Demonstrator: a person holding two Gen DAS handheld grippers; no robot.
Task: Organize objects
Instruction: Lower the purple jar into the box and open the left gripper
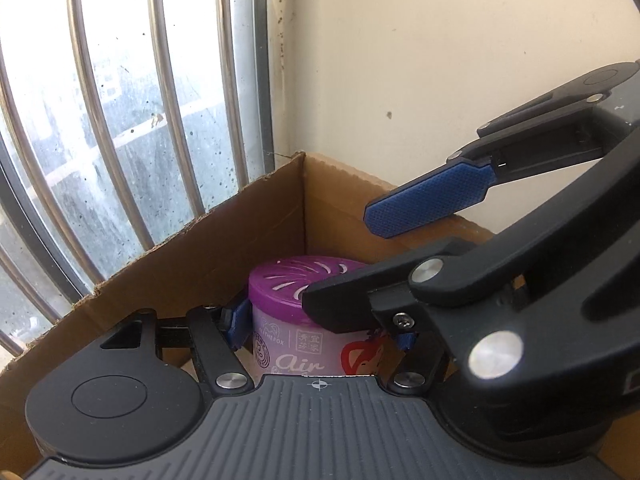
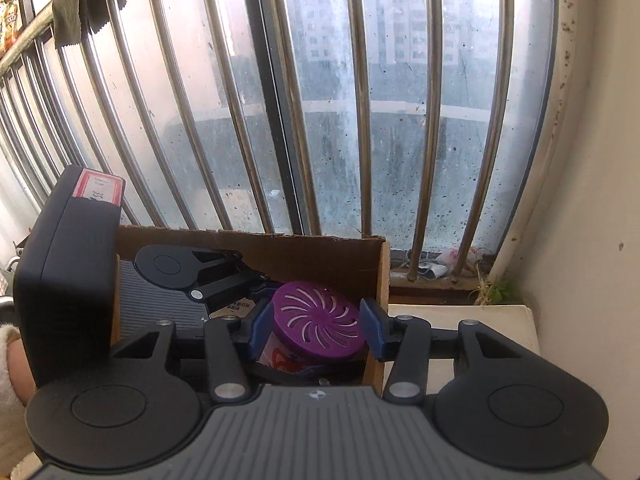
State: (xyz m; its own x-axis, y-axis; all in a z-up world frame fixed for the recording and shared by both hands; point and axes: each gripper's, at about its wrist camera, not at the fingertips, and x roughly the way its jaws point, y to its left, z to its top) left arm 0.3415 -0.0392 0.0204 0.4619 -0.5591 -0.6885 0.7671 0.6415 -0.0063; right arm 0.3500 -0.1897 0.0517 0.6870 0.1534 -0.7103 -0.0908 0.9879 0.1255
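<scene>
Setting: barred window (image 2: 328,100) behind, cream wall (image 1: 460,60) at 3 o'clock, with a cardboard box (image 1: 192,256) set in the corner.
Task's thing: a purple-lidded air freshener tub (image 1: 304,284) sits low inside the box, close to its far corner at 12 o'clock.
Left gripper (image 1: 320,332): inside the box, its blue pads set on either side of the tub just under the lid; it looks clamped on it, though the pad at 3 o'clock is mostly hidden.
Right gripper (image 2: 316,326): spread wide above the tub, one finger at 9 o'clock and one at 3 o'clock of the lid, neither touching it.
Beside: a white ledge (image 2: 480,320) lies outside the box at 3 o'clock.
Risk: the two tools crowd one small space, so a knock between them could tip the tub.
Risk: a finger catching the box wall could drag the box.
</scene>
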